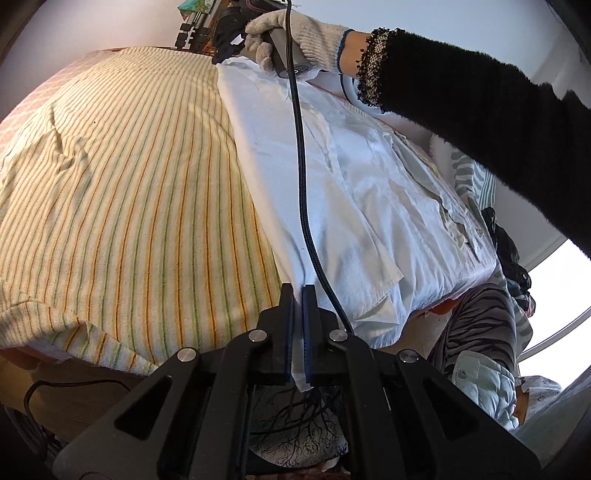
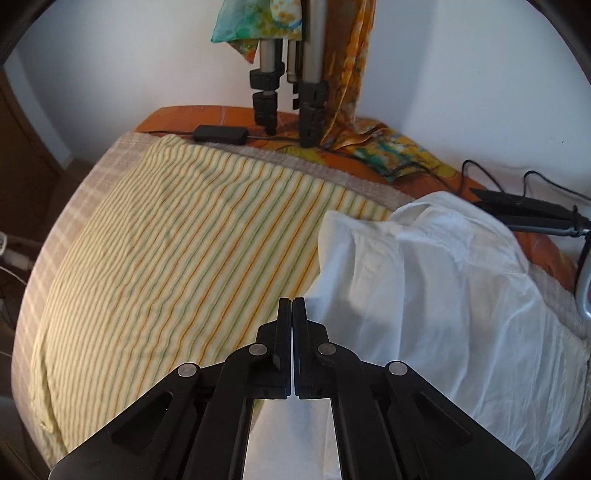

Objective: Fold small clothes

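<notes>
White shirt: spread on striped sheet, right side of bed. Left gripper: jaws closed, pinching shirt's edge. Right gripper: jaws closed on white fabric at shirt's edge. Tripod: at bed's far end.

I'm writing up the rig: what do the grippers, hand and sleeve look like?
Both grippers, left gripper and right gripper, are black linkages with silver rivets; the left's pads are blue. A knit grey-white glove, black fuzzy sleeve with beaded cuff, and black braided cable show.
</notes>
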Demonstrator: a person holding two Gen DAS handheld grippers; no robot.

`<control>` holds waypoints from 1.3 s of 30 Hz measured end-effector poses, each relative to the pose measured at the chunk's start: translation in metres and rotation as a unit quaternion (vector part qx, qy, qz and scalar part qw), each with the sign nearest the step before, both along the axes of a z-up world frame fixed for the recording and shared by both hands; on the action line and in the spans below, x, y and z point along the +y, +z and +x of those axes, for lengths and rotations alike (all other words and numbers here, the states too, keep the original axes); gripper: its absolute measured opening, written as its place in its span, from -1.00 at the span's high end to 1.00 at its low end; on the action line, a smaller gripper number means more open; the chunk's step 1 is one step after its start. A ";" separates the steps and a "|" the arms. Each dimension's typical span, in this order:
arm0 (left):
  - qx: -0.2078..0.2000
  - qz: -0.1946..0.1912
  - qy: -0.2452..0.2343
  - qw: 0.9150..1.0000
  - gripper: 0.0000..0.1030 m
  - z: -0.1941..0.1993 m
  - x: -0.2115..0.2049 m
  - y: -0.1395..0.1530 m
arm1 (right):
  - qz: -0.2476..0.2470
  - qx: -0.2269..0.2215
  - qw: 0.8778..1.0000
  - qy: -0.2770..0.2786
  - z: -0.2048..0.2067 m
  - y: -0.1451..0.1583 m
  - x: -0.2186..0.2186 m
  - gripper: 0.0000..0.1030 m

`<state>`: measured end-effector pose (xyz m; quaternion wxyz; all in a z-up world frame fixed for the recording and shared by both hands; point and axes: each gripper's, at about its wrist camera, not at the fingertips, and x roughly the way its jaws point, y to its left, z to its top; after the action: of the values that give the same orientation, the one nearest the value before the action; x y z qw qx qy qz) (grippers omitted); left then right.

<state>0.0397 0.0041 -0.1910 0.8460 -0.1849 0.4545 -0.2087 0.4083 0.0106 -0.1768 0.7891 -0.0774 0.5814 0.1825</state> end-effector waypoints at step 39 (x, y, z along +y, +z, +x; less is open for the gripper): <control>-0.094 0.043 0.032 0.994 0.72 0.012 -0.047 0.099 | 0.126 -0.168 0.964 -0.166 -0.254 0.183 -0.400 0.29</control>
<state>0.0521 -0.0432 -0.0921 0.8983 -0.1422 0.3756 -0.1781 0.1543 -0.3889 0.0063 0.8979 0.0905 0.4177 0.1053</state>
